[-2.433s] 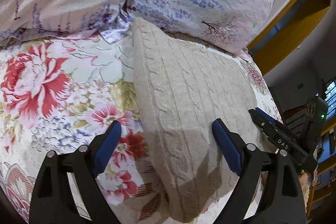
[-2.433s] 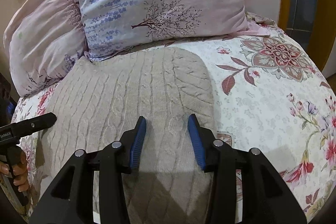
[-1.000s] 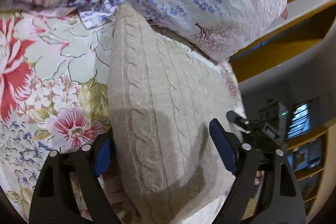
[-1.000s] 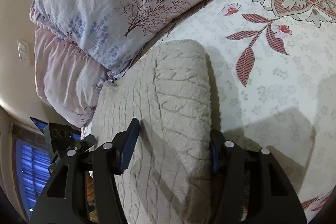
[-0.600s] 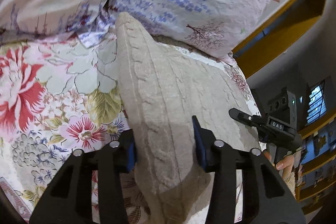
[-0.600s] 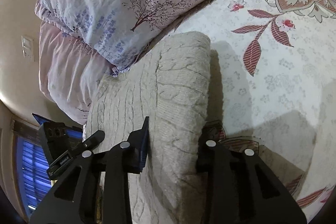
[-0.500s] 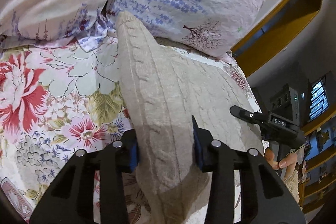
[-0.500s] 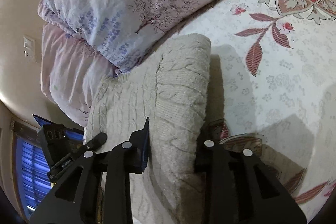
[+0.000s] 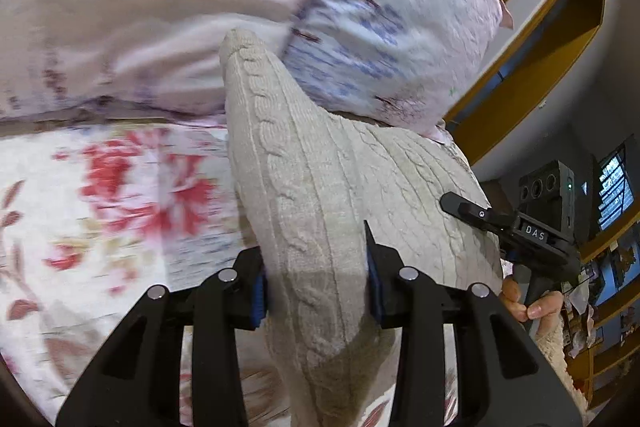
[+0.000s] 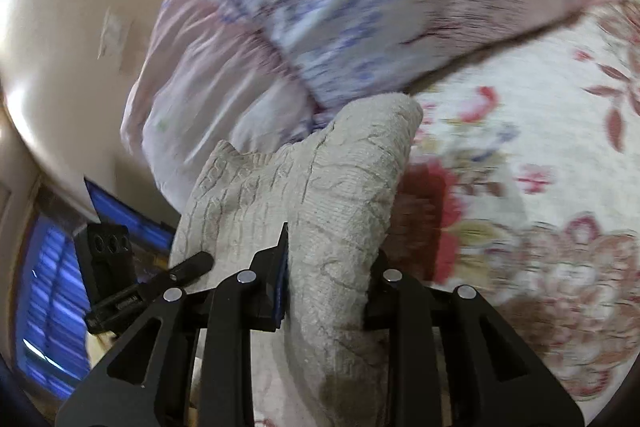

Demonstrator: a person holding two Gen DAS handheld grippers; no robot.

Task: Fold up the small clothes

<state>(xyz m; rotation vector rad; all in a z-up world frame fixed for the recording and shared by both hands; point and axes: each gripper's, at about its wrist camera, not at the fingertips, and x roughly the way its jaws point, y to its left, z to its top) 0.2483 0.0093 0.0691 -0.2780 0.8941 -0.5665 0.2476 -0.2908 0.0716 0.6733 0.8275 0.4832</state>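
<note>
A folded beige cable-knit sweater (image 9: 312,187) is lifted off the floral bedspread (image 9: 100,187), bunched and hanging between both grippers. My left gripper (image 9: 316,267) is shut on its left edge, the blue pads pressing the thick knit from both sides. In the right wrist view the sweater (image 10: 340,187) fills my right gripper (image 10: 330,267), whose jaws are closing and squeezing the right edge. Each gripper shows in the other's view: the right gripper (image 9: 480,217) at the sweater's far side, the left gripper (image 10: 188,267) at lower left.
Two pink and lavender pillows (image 9: 140,7) (image 9: 392,7) lean at the head of the bed, right behind the sweater. A person's hand (image 9: 532,307) holds the right gripper's handle. Yellow shelving (image 9: 540,47) stands beyond the bed, and a window (image 10: 48,287) is at the left.
Both grippers closed on the sweater's two side edges, then lifted it off the bedspread and carried it toward the pillows. The sweater now sags between them.
</note>
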